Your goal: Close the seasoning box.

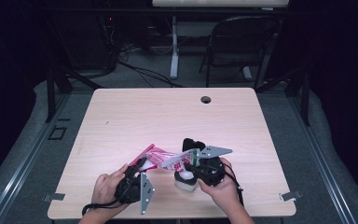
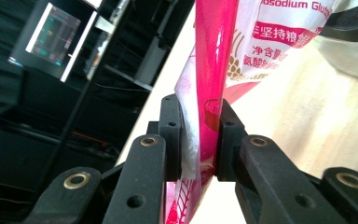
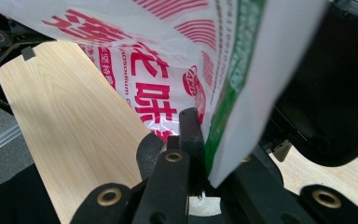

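A red-and-white printed plastic bag [image 1: 164, 158] hangs stretched between my two grippers above the near part of the table. My left gripper [image 1: 141, 165] is shut on the bag's pink left edge; in the left gripper view the bag [image 2: 265, 42] runs upward from the clamped jaws of that gripper [image 2: 199, 119]. My right gripper [image 1: 193, 161] is shut on the bag's other end. In the right gripper view, that gripper [image 3: 209, 144] pinches the green-and-white edge of the bag [image 3: 168, 56]. The far jaw is hidden behind the bag.
A black rounded object [image 1: 193, 143] lies just beyond the right gripper and a white-and-black container [image 1: 185, 182] sits under it. The wooden table [image 1: 168, 112] has a cable hole [image 1: 205, 99] at its far side. A folding chair [image 1: 242, 42] stands behind the table.
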The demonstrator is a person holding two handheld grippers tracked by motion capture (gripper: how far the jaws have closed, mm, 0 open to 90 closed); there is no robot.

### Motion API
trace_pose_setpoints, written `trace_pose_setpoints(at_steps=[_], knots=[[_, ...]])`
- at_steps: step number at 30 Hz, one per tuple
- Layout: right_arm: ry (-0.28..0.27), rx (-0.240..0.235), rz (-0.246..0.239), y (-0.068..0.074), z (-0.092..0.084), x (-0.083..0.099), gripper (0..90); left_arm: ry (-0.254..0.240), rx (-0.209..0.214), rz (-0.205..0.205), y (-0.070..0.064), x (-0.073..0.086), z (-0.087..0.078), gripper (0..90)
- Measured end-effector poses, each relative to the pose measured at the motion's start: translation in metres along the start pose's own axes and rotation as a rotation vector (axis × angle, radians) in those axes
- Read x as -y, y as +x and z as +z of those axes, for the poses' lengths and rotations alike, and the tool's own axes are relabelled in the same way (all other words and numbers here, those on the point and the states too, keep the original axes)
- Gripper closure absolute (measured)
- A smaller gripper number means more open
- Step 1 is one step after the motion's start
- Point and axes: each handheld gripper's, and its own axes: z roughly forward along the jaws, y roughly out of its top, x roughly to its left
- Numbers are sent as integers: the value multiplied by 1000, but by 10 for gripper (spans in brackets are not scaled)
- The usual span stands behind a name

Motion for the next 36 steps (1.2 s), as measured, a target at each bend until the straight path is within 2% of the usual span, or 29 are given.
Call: trace_pose_setpoints(at_steps=[6,11,14,21,25,30,36], knots=[[0,2,-5,1,0,-1,900,-3,24,-33,0,7,1,781],[0,-1,-9,3,1,-2,900,-4,44,-83,-1,14,4,782],[9,5,-18,3,2,-2,900,-1,48,-88,-3,16,6,783],[5,3,-17,4,2,-3,900,-1,72,-134,-3,20,8,783],[5,4,-20,5,2,-4,900,1,100,-169,-4,23,9,784],[4,4,-25,6,2,-4,900,9,113,-186,-6,26,10,783],[-4,8,-40,8,1,-6,900,3,144,-244,-6,30,12,783]])
